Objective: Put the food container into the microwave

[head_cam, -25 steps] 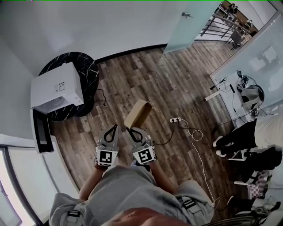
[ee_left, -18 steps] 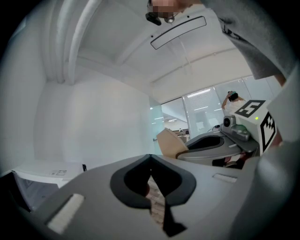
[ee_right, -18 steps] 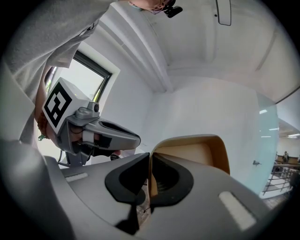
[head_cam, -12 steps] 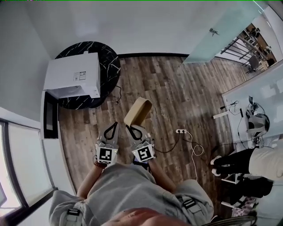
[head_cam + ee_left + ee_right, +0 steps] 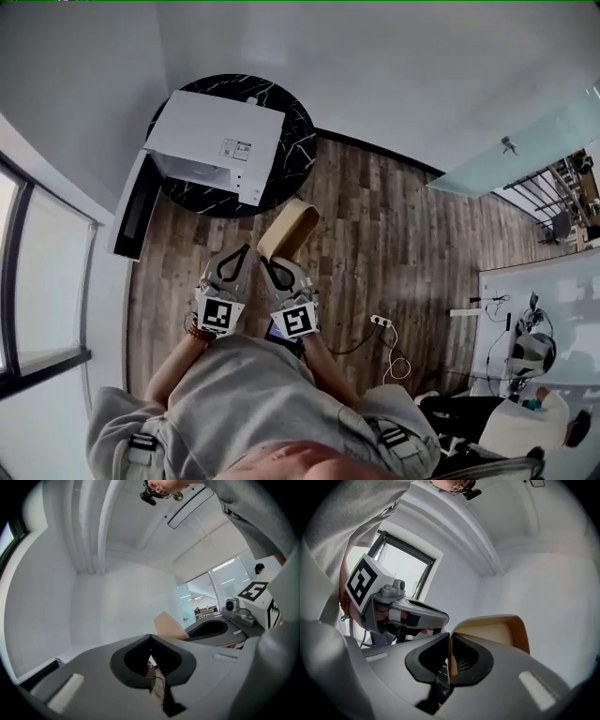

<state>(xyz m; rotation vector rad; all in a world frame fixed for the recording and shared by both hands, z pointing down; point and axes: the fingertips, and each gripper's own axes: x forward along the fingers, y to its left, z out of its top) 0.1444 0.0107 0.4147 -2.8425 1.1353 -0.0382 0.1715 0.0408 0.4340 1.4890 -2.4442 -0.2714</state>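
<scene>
**Carrying the container toward the open microwave**

Head view: the person is standing on the wood floor (image 5: pixel 394 234), facing the microwave (image 5: pixel 214 145), which is sitting on a round black table (image 5: pixel 298 127). The microwave's door (image 5: pixel 131 208) is standing swung open at its left side. The right gripper (image 5: pixel 275 267) is holding the food container (image 5: pixel 289 228), a tan open box, out in the air. The box is near the microwave's front right corner but not touching it. The left gripper (image 5: pixel 234 265) is riding just beside the right one, on the side nearer the door.

Left gripper view: the left gripper's jaws are meeting at their tips with nothing between them. The container's tan wall (image 5: pixel 168 626) is showing past them, and the microwave is not appearing here.

Right gripper view: the right gripper's jaws are clamping one thin side wall of the container (image 5: pixel 492 632), with its open mouth facing the camera. The microwave is out of this view too.

Judged from this, the carrying step is under way and the container is not yet in the microwave. The next move is calling for a swing across to the open front. The box then needs lowering level through the opening, clear of the door, before the right jaws let go.
</scene>
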